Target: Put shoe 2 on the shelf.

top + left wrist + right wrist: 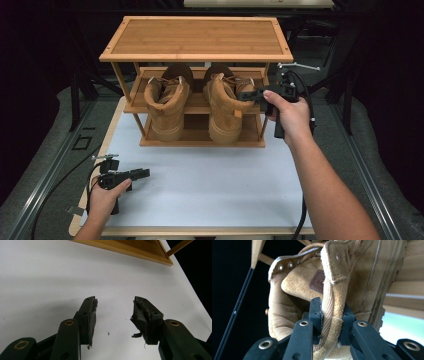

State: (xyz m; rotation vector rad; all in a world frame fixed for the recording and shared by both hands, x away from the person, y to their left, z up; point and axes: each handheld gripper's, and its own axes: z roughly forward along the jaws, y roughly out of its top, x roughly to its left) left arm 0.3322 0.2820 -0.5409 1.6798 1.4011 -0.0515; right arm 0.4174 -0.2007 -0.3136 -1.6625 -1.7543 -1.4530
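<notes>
Two tan suede boots stand side by side on the lowest shelf of a wooden shoe rack [196, 37], heels toward me. My right gripper [246, 94] is shut on the right boot [222, 112]. One jaw of the right gripper [331, 315] sits inside the padded collar and the other outside, on the right boot [362, 272]. The left boot [167, 107] stands untouched. My left gripper [141, 173] rests low over the white table top [210, 175] at the front left, and the left gripper [115, 306] is open with nothing between its worn pads.
The rack has a broad top shelf and thin side posts close to the boots. Its bottom shelf edge [140, 247] lies ahead of the left gripper. Dark floor and black frame rails surround the table [50, 277]. Cables trail from both grippers.
</notes>
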